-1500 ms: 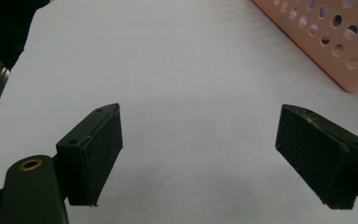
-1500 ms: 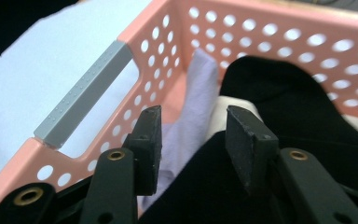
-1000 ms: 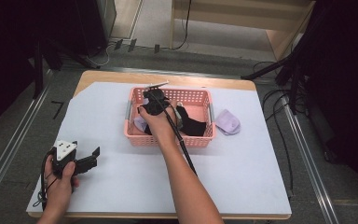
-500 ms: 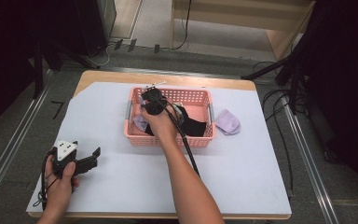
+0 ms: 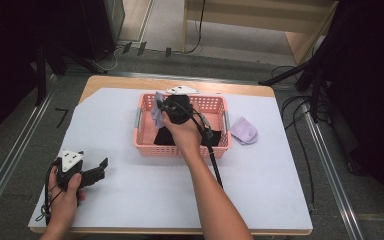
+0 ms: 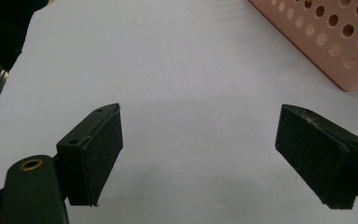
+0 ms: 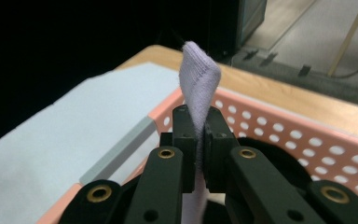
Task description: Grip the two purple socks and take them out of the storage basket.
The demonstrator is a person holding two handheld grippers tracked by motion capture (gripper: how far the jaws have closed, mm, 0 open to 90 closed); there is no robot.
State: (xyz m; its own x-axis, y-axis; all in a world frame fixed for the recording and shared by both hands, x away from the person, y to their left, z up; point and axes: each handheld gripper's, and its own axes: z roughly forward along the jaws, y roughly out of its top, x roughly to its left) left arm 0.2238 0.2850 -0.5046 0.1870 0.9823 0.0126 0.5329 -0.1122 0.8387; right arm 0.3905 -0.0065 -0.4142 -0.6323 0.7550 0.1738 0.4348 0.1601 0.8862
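Right claw (image 7: 199,154) pinched on lilac sock (image 7: 198,84) above pink basket (image 5: 145,145); left claw (image 6: 200,158) spread wide over white sheet (image 6: 182,70).

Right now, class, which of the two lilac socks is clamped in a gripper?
The lilac sock over the basket's left end, pinched upright in the shut right gripper. The other lilac sock lies flat on the white sheet, right of the pink basket.

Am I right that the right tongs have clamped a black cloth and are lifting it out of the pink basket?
Not quite: the cloth in the right tongs is lilac, not black, as the right gripper view shows. It is over the pink basket.
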